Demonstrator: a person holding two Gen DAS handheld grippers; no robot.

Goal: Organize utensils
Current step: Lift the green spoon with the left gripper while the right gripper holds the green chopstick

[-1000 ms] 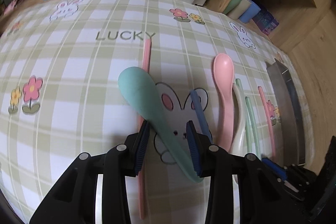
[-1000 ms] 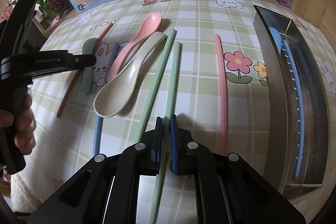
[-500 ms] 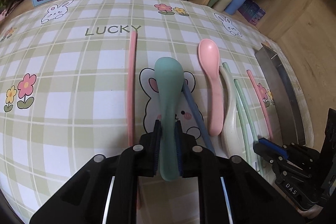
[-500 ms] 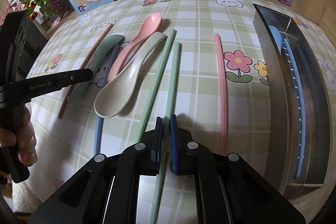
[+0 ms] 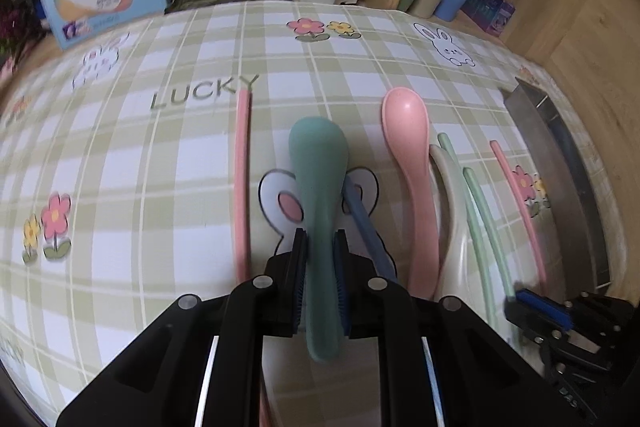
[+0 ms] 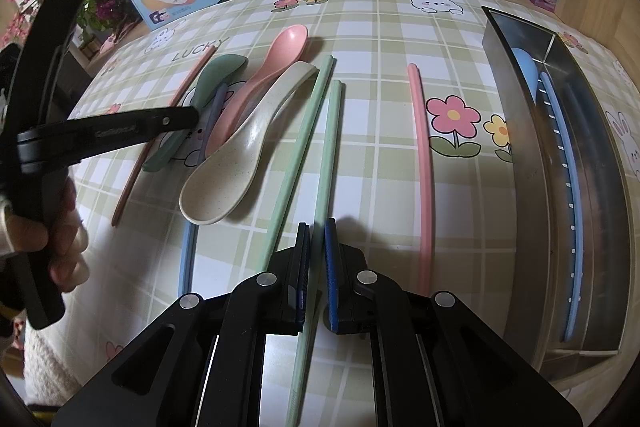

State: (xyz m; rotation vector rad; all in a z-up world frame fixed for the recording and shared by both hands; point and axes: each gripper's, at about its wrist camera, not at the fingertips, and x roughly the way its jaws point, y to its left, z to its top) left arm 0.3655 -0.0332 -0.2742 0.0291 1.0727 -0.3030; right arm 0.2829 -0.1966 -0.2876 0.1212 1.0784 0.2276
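While clamped on the handle of the teal plastic spoon (image 5: 318, 167), left gripper (image 5: 320, 279) nearly shut, jaws just closed onto it, bowl pointing to twelve o'clock over the checked bunny tablecloth (image 5: 120, 167). Right gripper (image 6: 316, 267) pinched on the pale green chopstick (image 6: 324, 163). At three o'clock of that, steel utensil tray (image 6: 520, 131) holding a blue spoon (image 6: 524, 67).

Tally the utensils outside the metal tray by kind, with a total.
Spoons: 3 (green spoon, pink spoon, cream spoon)
Chopsticks: 5 (pink chopstick, other pink chopstick, green chopstick, other green chopstick, blue chopstick)
Total: 8
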